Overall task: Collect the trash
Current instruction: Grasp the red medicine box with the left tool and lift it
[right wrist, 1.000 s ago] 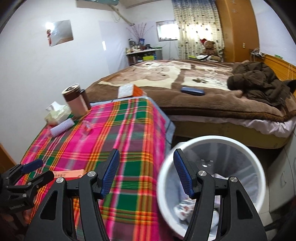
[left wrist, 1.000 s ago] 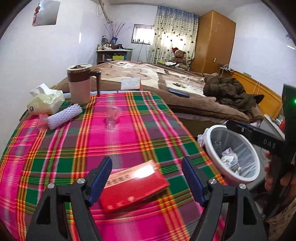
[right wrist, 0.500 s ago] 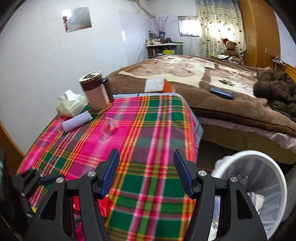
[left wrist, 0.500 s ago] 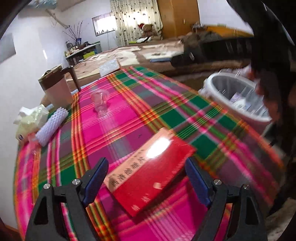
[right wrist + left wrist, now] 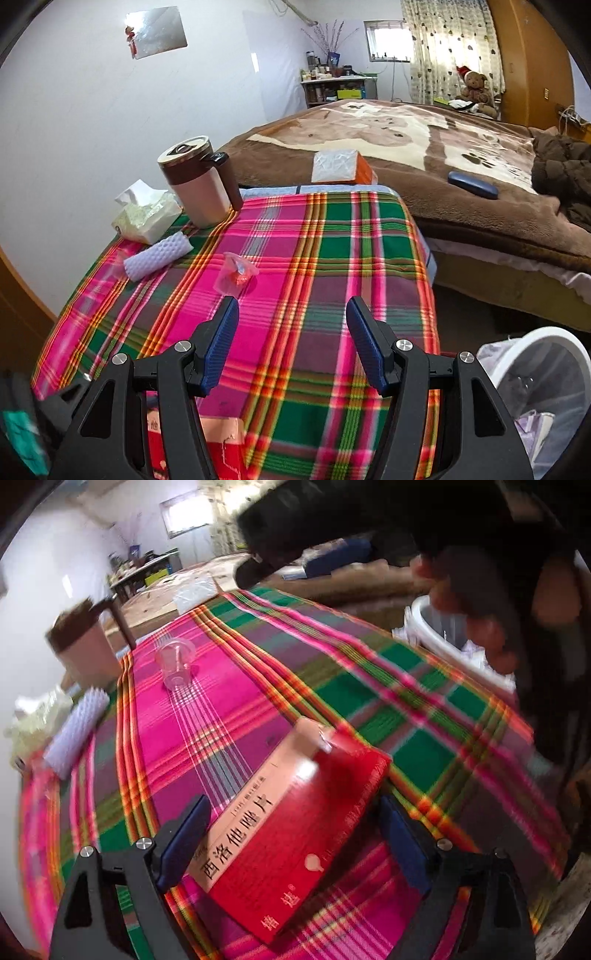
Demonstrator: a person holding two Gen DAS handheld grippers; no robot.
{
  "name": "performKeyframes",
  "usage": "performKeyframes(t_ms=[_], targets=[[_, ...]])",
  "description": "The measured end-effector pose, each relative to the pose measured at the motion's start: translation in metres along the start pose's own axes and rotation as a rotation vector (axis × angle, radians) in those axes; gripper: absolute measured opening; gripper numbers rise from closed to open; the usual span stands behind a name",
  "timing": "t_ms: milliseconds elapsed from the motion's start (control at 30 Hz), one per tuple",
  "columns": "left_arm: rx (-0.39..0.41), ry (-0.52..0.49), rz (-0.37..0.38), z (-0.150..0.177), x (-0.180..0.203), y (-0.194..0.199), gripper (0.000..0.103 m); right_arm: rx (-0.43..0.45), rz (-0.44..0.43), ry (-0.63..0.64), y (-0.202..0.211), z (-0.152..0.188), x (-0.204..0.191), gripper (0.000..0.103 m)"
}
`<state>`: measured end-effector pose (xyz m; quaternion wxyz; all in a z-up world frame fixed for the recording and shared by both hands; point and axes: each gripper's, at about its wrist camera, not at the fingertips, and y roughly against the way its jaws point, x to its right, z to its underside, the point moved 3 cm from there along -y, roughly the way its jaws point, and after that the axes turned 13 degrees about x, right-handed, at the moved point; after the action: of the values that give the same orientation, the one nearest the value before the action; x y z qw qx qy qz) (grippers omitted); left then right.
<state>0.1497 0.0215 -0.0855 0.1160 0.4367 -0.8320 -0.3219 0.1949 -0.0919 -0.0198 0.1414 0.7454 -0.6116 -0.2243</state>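
- the left gripper (image 5: pixel 295 838) hung over a flat red medicine box (image 5: pixel 295 834) on the plaid-covered counter (image 5: pixel 229 716), its fingers (image 5: pixel 188 834) opening to either side of the box, not yet pressing it.
- the right gripper (image 5: pixel 291 343) hovered empty, fingers apart, above the cloth.
- step in hand, apparently: the pickup; next, close on the box and carry it to the white bin (image 5: pixel 535 354) beside the counter.

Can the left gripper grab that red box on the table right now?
Probably yes. The red box lies flat on the plaid tablecloth right between the left gripper fingers, which are opening and not yet pressing it. Nothing sits on or against the box, so the way looks free.
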Motion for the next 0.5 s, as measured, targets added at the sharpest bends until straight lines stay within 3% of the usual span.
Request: performKeyframes(t_ms=[300,500], targets=[[0.004,0.213,-0.122,0.016,-0.059,0.014,0.075,-0.070,-0.041,0.011,-0.046,0.002,-0.018,0.062],[0.009,0.394,-0.294,0.031,-0.111,0.027,0.072,-0.110,-0.076,-0.021,-0.073,0.006,-0.032,0.062]])
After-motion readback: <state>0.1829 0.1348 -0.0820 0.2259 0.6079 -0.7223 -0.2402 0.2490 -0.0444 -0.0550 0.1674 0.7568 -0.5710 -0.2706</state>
